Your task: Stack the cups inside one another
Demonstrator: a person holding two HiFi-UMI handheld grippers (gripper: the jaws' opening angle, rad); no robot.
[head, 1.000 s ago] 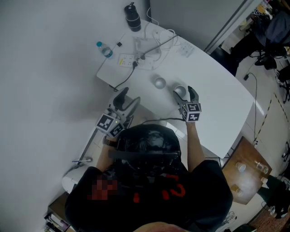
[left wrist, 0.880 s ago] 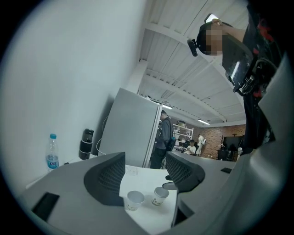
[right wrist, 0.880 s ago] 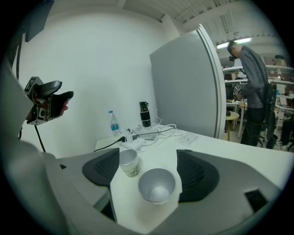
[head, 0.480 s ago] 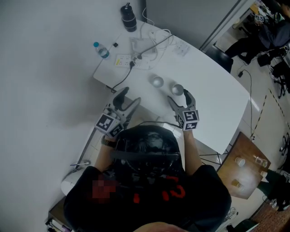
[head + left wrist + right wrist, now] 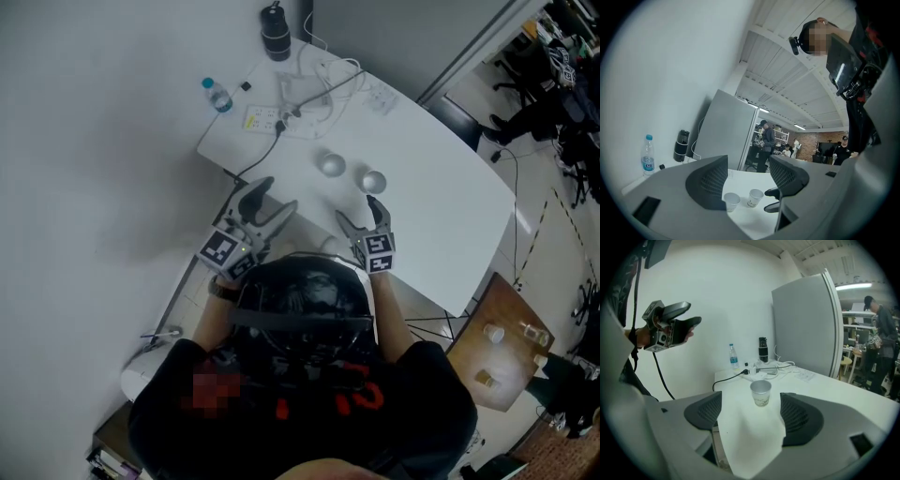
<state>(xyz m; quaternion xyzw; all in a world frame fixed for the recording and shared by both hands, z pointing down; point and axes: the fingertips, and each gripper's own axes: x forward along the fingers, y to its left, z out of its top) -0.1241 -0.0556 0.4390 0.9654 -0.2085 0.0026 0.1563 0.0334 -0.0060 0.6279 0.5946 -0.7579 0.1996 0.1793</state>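
Cups [image 5: 330, 166] stand upright side by side in the middle of the white table [image 5: 441, 187], near each other but not touching, and not yet stacked. At the near left edge of the table, the left gripper [image 5: 270, 199] has its jaws partly apart with nothing between them, well apart from the cups. To the right, the right gripper [image 5: 359, 211] is over the table near the right cup [image 5: 373, 180], its jaws wide apart and holding nothing.
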